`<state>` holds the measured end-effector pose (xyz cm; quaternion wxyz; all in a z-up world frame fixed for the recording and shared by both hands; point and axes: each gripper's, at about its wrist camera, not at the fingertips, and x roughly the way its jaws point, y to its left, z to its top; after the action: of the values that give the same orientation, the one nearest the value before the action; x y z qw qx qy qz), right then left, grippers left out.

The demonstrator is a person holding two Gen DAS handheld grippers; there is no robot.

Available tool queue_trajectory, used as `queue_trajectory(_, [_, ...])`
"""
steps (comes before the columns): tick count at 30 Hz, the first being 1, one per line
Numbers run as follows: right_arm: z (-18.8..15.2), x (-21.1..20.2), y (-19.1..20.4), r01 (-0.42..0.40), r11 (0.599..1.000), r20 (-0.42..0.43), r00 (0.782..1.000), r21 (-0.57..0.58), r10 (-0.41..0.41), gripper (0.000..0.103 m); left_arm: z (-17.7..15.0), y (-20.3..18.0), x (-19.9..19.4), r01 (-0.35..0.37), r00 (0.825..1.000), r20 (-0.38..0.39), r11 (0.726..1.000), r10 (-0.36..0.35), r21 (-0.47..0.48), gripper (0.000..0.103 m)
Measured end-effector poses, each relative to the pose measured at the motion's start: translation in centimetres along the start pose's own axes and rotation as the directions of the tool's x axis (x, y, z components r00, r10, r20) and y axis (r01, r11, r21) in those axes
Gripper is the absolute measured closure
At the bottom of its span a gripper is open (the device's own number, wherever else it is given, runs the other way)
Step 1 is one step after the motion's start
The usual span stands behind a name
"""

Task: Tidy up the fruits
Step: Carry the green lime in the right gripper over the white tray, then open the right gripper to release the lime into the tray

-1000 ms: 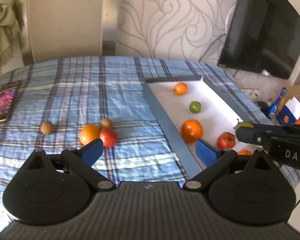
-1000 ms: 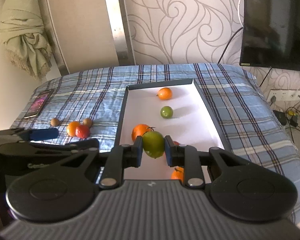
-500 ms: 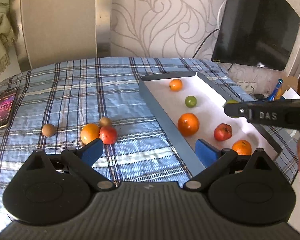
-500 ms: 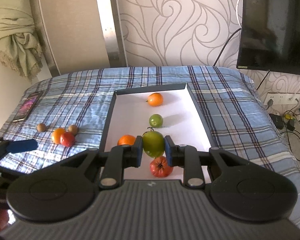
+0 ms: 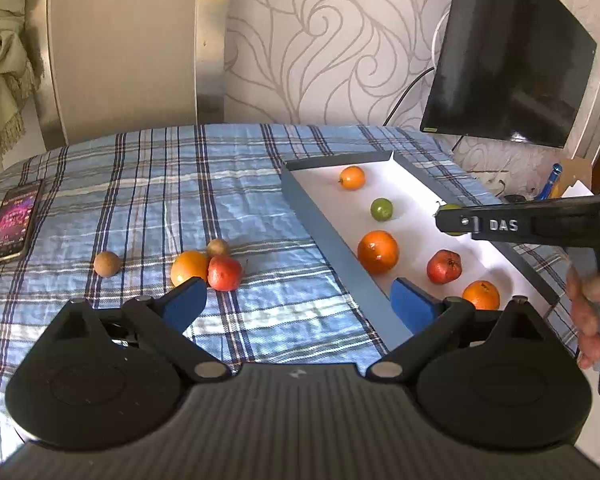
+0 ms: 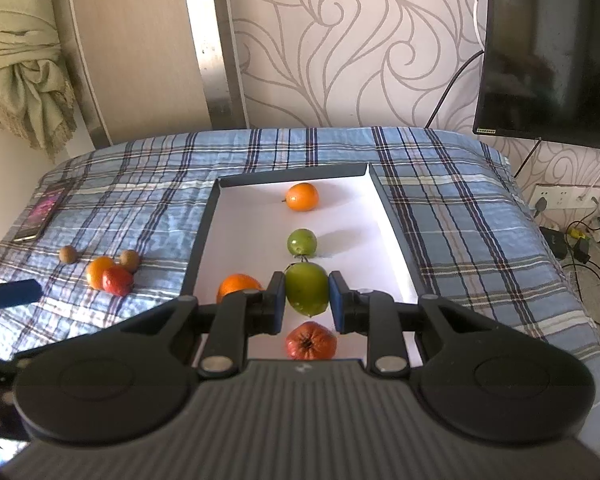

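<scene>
My right gripper (image 6: 307,296) is shut on a green fruit (image 6: 307,294) and holds it above the white tray (image 6: 252,240), behind a red fruit (image 6: 311,341) and in front of a smaller green fruit (image 6: 302,242). The tray also holds a large orange (image 5: 378,252), a small orange (image 5: 352,177) at the far end and another orange (image 5: 481,295) near the front. My left gripper (image 5: 298,306) is open and empty above the cloth, near an orange (image 5: 188,267), a red fruit (image 5: 224,273) and two small brown fruits (image 5: 107,264).
A phone (image 5: 14,220) lies at the table's left edge. A black TV (image 5: 508,56) hangs on the right wall. Cables and a socket (image 6: 560,200) are on the floor to the right. A curtain (image 6: 24,60) hangs at the far left.
My right gripper has carried the green fruit farther over the tray, past the red fruit. My left gripper has risen and drawn back a little, still open.
</scene>
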<state>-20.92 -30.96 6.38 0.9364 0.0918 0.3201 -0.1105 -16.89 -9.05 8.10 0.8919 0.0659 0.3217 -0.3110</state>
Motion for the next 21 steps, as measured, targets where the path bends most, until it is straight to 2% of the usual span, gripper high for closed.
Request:
queue_trajectory(10, [0.8,1.8,-0.6,0.027,1.0,-0.011,1.0,0.016,-0.026,0.075,-0.2,0.3,-0.5,0.0,1.0,0.011,1.0,0.0,0.015,0.003])
queue_trajectory(21, [1.1,1.2,-0.5,0.039,0.998,0.027,0.999,0.039,-0.04,0.074,-0.2,0.4,-0.5,0.005,1.0,0.008,1.0,-0.005,0.015,0.003])
